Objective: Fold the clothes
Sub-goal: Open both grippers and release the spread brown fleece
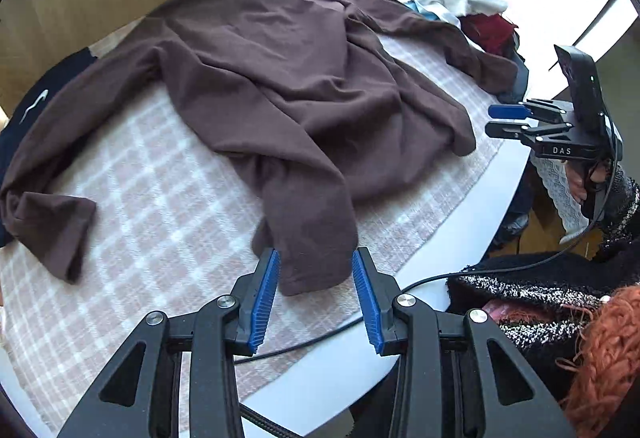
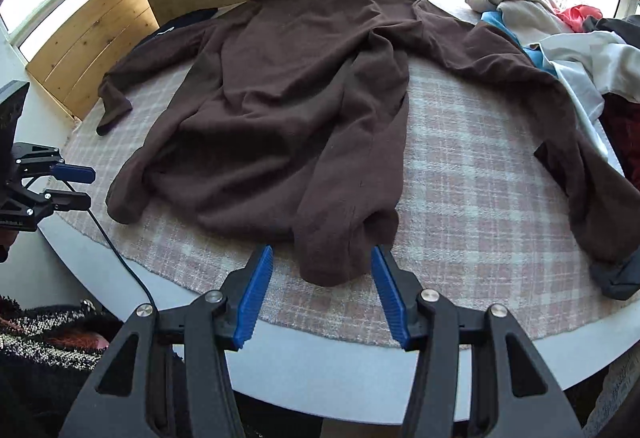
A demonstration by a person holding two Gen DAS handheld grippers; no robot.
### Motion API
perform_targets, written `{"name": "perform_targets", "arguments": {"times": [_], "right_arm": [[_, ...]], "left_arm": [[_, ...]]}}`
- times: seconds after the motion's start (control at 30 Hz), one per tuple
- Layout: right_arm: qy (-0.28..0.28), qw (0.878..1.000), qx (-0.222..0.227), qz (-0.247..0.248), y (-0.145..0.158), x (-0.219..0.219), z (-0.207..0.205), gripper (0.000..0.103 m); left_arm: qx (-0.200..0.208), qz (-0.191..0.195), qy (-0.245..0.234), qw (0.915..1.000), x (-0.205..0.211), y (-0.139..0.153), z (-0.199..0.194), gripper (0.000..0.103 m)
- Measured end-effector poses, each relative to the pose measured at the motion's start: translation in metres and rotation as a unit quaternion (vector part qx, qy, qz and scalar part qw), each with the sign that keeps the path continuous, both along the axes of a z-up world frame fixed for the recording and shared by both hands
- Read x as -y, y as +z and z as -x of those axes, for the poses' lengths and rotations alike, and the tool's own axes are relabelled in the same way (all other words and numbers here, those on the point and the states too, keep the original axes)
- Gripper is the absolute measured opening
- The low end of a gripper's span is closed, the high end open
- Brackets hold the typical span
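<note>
Brown sweater (image 1: 280, 86) hem just beyond left claw (image 1: 316, 258) (seemingly untouched).

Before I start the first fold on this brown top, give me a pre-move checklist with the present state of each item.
1. Left claw open, holding nothing: ok.
2. Right claw open, holding nothing: ok.
3. Brown top spread flat: not ok, body bunched and wrinkled.
4. Both sleeves out to the sides: ok.
5. Clothes pile apart from the top: not ok, one sleeve runs against it.
6. Cable off the checked cloth: not ok.
</note>
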State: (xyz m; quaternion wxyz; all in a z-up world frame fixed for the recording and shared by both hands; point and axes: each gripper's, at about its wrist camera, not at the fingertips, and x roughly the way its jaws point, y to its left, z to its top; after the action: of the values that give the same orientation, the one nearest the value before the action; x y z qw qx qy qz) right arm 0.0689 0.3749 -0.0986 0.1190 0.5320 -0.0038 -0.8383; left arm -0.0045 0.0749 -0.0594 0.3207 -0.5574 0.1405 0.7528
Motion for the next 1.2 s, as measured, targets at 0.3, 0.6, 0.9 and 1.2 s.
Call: {"name": "perform_targets", "arguments": {"times": [0.3, 0.6, 0.9, 1.2], "right_arm": [[0.019, 0.996, -0.008, -0.083, -0.025, 0.027, 0.0, 0.051], [-0.052, 0.998, -0.004, -0.02, 0.001, -0.027, 0.006, 0.007], [-0.061, 0.994, -0.051, 0.077, 0.101, -0.092, -0.021, 0.007], [-0.113, 0.991, 0.071, -0.011, 0.002, -0.133, -0.016, 0.012]], "left_arm": [[-0.035, 0.079, -0.009, 0.9962, -0.049, -0.042, -0.013, 0.044], [-0.031, 0.021, 0.021, 0.9991, -0.012, -0.02, 0.008, 0.003], [-0.045, -0.082, 0.101, 0.9905, 0.075, 0.069, 0.003, 0.003], [0.002, 0.026, 0.182, 0.983, 0.093, -0.003, -0.022, 0.007]]}}
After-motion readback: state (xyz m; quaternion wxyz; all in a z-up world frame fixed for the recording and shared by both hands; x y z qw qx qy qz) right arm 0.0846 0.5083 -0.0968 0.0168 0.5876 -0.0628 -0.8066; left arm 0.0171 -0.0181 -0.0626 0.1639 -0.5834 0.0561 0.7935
